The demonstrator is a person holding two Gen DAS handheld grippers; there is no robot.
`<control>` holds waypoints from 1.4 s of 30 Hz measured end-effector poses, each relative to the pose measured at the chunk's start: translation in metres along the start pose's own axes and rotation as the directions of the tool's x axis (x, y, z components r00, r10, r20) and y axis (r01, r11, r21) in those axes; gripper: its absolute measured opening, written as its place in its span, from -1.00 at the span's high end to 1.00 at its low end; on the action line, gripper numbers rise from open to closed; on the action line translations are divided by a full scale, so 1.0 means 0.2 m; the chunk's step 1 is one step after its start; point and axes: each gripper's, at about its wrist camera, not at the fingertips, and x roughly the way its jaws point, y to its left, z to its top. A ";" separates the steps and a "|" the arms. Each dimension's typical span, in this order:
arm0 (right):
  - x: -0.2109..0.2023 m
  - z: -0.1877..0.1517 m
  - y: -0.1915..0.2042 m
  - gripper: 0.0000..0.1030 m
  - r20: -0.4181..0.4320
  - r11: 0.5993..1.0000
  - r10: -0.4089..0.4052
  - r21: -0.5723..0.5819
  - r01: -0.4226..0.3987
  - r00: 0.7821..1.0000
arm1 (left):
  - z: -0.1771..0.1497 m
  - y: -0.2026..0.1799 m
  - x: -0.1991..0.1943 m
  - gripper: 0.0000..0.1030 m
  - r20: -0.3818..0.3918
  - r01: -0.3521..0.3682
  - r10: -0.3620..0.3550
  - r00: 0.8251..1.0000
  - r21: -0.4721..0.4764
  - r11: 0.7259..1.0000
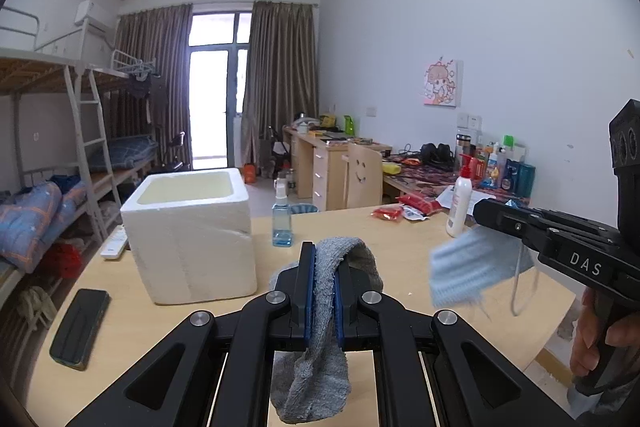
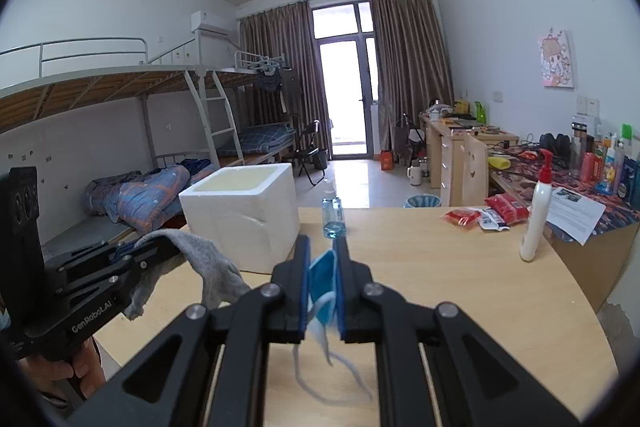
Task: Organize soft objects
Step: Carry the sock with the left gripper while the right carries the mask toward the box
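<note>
Two hand-held grippers: left hand-held gripper (image 1: 324, 267) clamped one grey sock (image 1: 320, 311), frame centre; right hand-held gripper (image 2: 323, 255) clamped one blue face mask (image 2: 322, 279). One foam box (image 1: 188, 231) stood left-centre on the table (image 1: 400, 251).

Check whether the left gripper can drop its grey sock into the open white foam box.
Probably yes: the left gripper holds the grey sock above the table, and the white foam box stands open-topped just ahead-left, nothing between.
</note>
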 end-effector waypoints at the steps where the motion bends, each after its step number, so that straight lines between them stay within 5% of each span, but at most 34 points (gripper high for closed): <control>1: 0.01 0.00 0.01 0.76 -0.004 1.000 0.005 -0.004 -0.005 1.000 | 0.00 0.01 0.00 0.84 -0.001 -0.003 0.003 1.000 -0.001 1.000; 16: 0.15 -0.01 0.14 0.79 -0.049 0.996 0.081 -0.038 -0.083 0.996 | 0.00 0.16 -0.04 0.84 0.005 -0.106 0.106 0.994 -0.034 0.994; 28: 0.27 0.04 0.36 0.79 -0.068 0.972 0.218 -0.076 -0.223 0.974 | 0.03 0.32 -0.13 0.84 0.013 -0.218 0.219 0.976 -0.056 0.974; 42: 0.30 0.06 0.43 0.79 -0.077 0.965 0.238 -0.094 -0.244 0.968 | 0.04 0.36 -0.13 0.84 0.012 -0.240 0.241 0.970 -0.055 0.969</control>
